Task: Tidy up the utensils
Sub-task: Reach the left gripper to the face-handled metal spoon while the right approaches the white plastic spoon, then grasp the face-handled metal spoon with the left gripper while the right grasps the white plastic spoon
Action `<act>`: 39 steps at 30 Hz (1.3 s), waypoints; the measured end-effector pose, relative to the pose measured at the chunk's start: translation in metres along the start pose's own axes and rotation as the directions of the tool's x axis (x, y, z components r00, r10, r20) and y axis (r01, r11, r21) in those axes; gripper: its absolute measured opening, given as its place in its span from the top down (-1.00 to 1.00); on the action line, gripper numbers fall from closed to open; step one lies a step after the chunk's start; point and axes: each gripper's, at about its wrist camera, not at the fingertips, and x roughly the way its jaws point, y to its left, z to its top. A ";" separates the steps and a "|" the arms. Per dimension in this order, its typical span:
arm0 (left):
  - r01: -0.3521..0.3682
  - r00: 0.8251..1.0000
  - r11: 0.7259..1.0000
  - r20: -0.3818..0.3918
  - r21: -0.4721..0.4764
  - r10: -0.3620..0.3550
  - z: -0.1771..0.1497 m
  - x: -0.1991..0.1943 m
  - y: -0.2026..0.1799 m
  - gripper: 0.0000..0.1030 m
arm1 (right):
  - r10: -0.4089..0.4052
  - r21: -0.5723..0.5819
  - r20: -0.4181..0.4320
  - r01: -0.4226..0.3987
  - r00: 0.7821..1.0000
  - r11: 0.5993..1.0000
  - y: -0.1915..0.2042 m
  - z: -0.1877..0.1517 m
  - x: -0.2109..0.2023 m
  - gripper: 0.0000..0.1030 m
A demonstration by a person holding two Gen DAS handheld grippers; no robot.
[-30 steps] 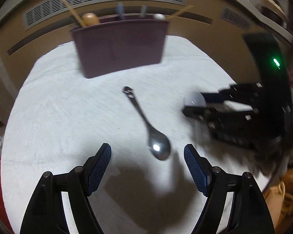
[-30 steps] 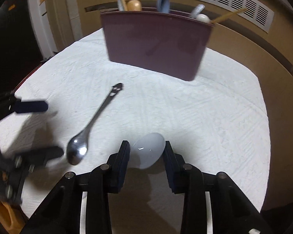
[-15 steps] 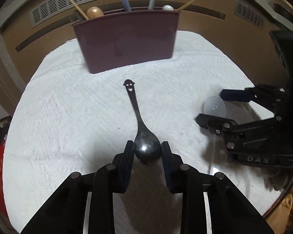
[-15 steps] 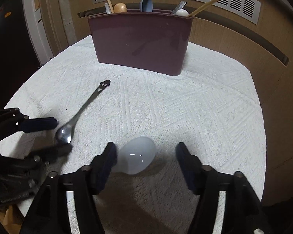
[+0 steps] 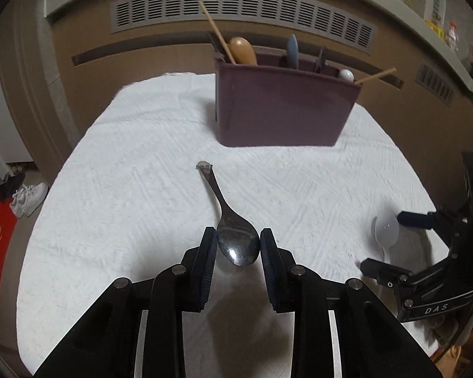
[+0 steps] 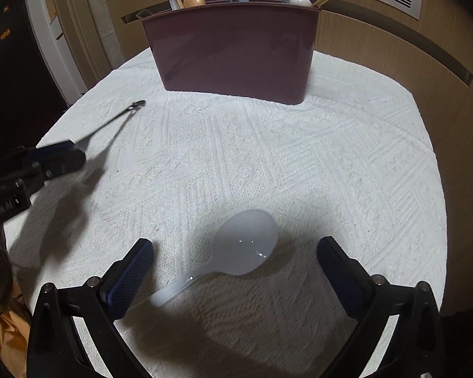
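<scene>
Left gripper [image 5: 238, 245] is clamped on the bowl of the metal spoon [image 5: 233, 236], pads touching both bowl edges, handle pointing away toward the holder; in the right wrist view the handle tip looks raised off the cloth, with a shadow under it. Right gripper [image 6: 235, 260] has its jaws spread wide, nothing held, with the white plastic spoon [image 6: 242, 245] lying flat on the white textured cloth [image 6: 331, 157] between the fingers, bowl forward, handle trailing back toward the left finger. Cloth covers the round worktop. Farther back stands the maroon utensil holder [image 5: 283, 107], upright near the rear edge, already carrying chopsticks, a wooden spoon [image 5: 242, 51], a blue spoon and a white-headed utensil in its compartments. Behind it, a vented wall panel [image 5: 236, 9]. Risks, as judgement: grip on a smooth curved bowl is poor, so the metal spoon could pivot or slip out during the carry; the long handle leading could catch the holder rim or the sticking-out chopsticks and tip the holder. The plastic spoon is thin and flat on soft cloth, so closing could pinch fabric or skate it away. Both grippers heading to one holder could collide.
</scene>
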 end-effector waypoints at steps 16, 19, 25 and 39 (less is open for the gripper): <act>0.050 0.994 0.999 0.095 0.011 -0.051 0.000 -0.025 0.007 0.44 | -0.053 -0.004 0.006 0.053 0.999 0.999 0.002 0.002 -0.008 0.32; 0.055 0.991 0.998 0.123 0.002 -0.055 0.002 -0.034 0.010 0.44 | -0.044 -0.027 -0.015 0.043 0.999 0.999 0.010 0.007 -0.006 0.32; 0.065 0.981 0.998 0.185 0.003 -0.064 0.007 -0.055 0.014 0.61 | -0.030 -0.079 0.052 0.034 0.998 0.996 0.030 0.018 -0.021 0.35; 0.081 0.996 0.990 -0.050 0.116 -0.076 -0.008 -0.021 0.009 0.44 | -0.099 -0.197 0.162 0.130 0.982 0.972 0.038 0.030 -0.048 0.34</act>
